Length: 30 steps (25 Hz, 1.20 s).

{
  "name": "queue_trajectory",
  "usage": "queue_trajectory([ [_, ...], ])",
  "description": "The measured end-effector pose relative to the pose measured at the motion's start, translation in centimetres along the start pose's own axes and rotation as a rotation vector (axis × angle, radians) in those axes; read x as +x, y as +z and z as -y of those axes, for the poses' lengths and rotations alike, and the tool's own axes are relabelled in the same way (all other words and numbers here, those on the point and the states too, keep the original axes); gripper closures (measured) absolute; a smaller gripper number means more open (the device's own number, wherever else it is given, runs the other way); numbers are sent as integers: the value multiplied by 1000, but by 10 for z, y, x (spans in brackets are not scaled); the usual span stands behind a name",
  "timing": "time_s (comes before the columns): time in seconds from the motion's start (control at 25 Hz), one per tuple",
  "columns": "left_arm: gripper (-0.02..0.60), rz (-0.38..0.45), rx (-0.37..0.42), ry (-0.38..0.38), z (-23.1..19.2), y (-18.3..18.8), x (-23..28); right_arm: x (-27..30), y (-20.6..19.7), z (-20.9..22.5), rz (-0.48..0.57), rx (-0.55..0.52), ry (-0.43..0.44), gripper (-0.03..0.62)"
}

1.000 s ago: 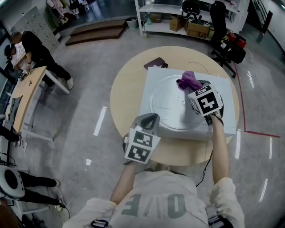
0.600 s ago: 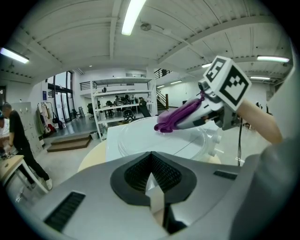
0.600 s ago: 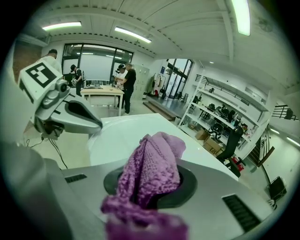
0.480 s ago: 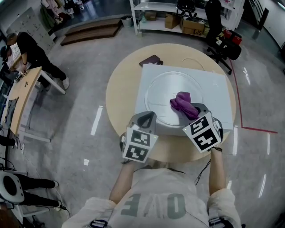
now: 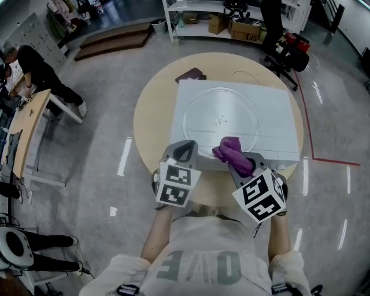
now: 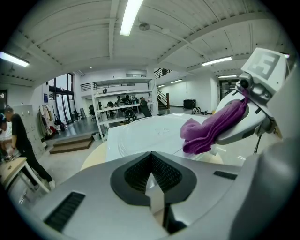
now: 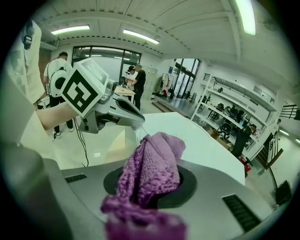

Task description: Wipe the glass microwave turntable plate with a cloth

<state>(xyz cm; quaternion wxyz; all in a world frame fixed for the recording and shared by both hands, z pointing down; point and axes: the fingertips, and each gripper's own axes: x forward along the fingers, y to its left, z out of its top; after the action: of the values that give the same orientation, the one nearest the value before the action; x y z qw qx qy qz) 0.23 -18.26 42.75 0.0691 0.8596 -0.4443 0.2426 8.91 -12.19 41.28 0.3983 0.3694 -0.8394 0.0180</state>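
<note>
The right claw (image 7: 151, 190) was clamped on the one purple cloth (image 7: 154, 164), which bunched up between its jaws. The left claw (image 6: 152, 185) had its jaws pressed together with nothing between them. The two claws hung side by side at the near edge of a white box (image 5: 277, 115), the left one just beside the cloth. The cloth sat over the near rim of the one glass plate (image 5: 219, 115), which lay flat on the box. Whether cloth touched glass could not be told.

The box stood on a round table (image 5: 151, 115). Behind it on the table lay one dark flat case (image 5: 189, 74) and a thin pale ring (image 5: 247, 74), too faint to name. Beyond the table were a shelf (image 5: 219, 14), cut off at the top edge, and a black chair (image 5: 283, 40). Far left, one person (image 5: 37, 60) bent over a desk (image 5: 26, 124). A red line (image 5: 309, 124) ran along the floor (image 5: 104, 191) at right.
</note>
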Motion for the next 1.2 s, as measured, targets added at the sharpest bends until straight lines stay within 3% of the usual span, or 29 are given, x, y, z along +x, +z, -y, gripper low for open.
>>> queue_trajectory([
  [0.4, 578, 6, -2, -8, 2, 1, 0, -8, -2, 3, 21, 36, 10, 545],
  [0.76, 578, 9, 3, -30, 9, 3, 1, 4, 21, 140, 102, 139, -239, 545],
  [0.96, 578, 5, -5, -33, 11, 1, 3, 47, 23, 183, 52, 146, -255, 545],
  [1.2, 578, 18, -13, -37, 10, 1, 1, 71, 24, 190, 16, 149, -242, 545],
])
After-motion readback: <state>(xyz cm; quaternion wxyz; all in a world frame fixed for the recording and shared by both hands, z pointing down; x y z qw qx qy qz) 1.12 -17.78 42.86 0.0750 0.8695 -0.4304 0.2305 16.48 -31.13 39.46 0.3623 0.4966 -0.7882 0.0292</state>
